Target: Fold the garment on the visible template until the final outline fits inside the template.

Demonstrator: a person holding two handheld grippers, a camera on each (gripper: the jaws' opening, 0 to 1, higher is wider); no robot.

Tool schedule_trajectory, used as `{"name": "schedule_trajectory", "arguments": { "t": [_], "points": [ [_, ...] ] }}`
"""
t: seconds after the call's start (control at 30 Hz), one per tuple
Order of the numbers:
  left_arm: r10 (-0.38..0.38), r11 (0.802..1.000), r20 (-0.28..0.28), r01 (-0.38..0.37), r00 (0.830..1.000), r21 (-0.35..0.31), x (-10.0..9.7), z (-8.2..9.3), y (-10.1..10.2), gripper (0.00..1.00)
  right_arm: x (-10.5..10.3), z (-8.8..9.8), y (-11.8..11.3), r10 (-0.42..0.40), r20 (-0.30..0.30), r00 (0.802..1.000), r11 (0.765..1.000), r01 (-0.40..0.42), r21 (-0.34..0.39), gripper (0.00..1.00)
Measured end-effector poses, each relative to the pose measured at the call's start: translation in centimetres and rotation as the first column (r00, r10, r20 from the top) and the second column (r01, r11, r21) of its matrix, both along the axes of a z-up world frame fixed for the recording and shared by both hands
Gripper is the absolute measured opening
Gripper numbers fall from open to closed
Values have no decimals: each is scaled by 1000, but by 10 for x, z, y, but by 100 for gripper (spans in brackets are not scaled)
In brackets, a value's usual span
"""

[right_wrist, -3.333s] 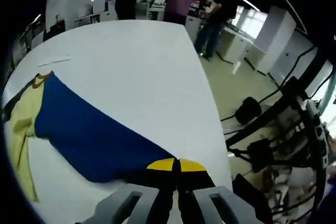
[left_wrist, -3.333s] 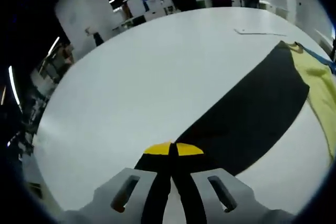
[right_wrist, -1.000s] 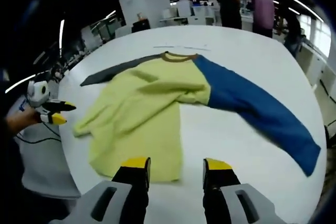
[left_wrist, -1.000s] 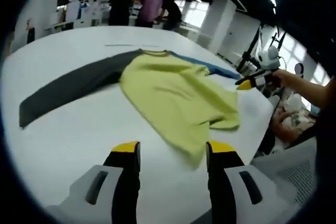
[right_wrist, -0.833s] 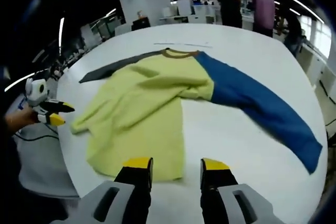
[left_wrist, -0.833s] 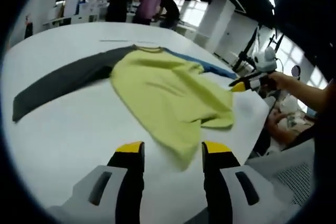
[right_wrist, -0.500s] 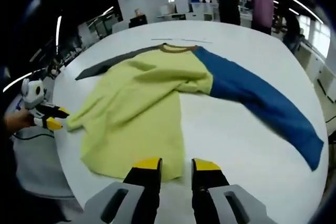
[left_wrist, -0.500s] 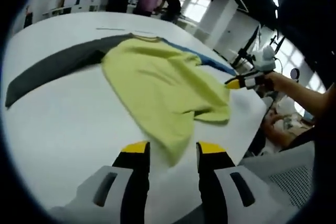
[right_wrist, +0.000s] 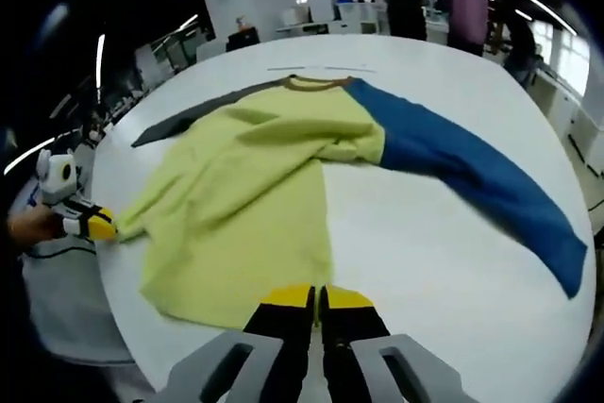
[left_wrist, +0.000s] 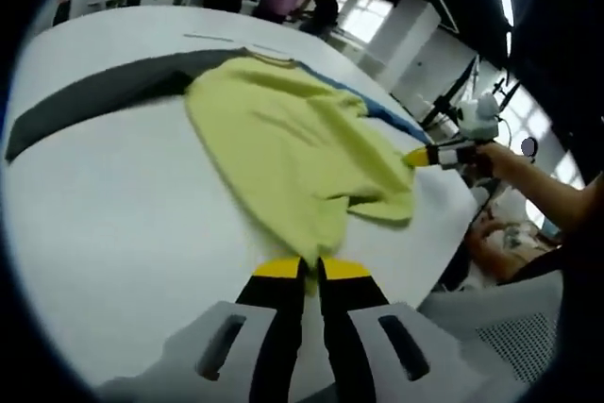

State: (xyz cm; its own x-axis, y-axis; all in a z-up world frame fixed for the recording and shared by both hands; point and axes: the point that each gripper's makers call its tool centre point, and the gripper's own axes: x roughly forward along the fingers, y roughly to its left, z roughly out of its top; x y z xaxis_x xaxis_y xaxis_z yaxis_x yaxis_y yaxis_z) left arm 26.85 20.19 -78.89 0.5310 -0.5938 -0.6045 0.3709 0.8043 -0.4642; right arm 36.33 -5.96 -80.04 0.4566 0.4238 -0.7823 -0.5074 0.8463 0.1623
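You are working with a soft knit long-sleeved shirt (right_wrist: 255, 176) with a yellow-green body, one dark grey sleeve (left_wrist: 85, 101) and one blue sleeve (right_wrist: 472, 176), lying spread but rumpled on the round white table (right_wrist: 444, 271), collar away from you and hem nearest the table edge. Expect it to be light, limp and a little draggy on the smooth top: it will sag and crease wherever it is unsupported, and a loose ridge of cloth already runs across the chest, so it will want tensioning between two corners rather than a pull from one point. The hem corners look like the right places to take hold. In the left gripper view your left gripper (left_wrist: 311, 269) has its yellow-tipped jaws drawn nearly together right at one hem corner of the yellow-green body, apparently pinching that edge, though the cloth between the tips is hard to make out. In the right gripper view your right gripper (right_wrist: 316, 297) likewise shows jaws almost closed at the near hem edge beside the side seam, seemingly nipping the fabric. Each gripper also appears in the other's view at a hem corner. No template outline can be made out on the table, so judge the fold lines with care.
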Motion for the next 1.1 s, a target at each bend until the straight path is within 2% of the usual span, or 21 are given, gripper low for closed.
{"name": "schedule_trajectory", "arguments": {
  "t": [0.13,0.33,0.47,0.57,0.67,0.9,1.1],
  "points": [
    [18,1000,1,-18,1000,-19,2,8,4,1,-1,1,-3,-30,-3,1000,999,30,14,0],
    [41,998,31,-40,999,-43,6,28,15,0,-8,17,-6,-62,2,998,996,62,63,0],
    [61,996,9,-60,998,-67,6,34,22,0,-17,29,-12,-83,5,997,994,83,71,0],
    [72,996,10,-71,997,-60,7,39,31,0,-23,34,-16,-94,7,996,993,93,74,0],
    [93,993,-4,-93,996,-69,7,41,41,0,-37,39,-17,-114,-3,993,991,114,71,0],
    [113,991,-48,-116,992,-62,2,34,53,0,-60,39,-22,-186,-28,982,978,188,88,0],
    [121,991,-108,-126,987,-41,-6,24,53,0,-79,38,-18,-217,-44,975,972,220,87,0]
  ]
}}
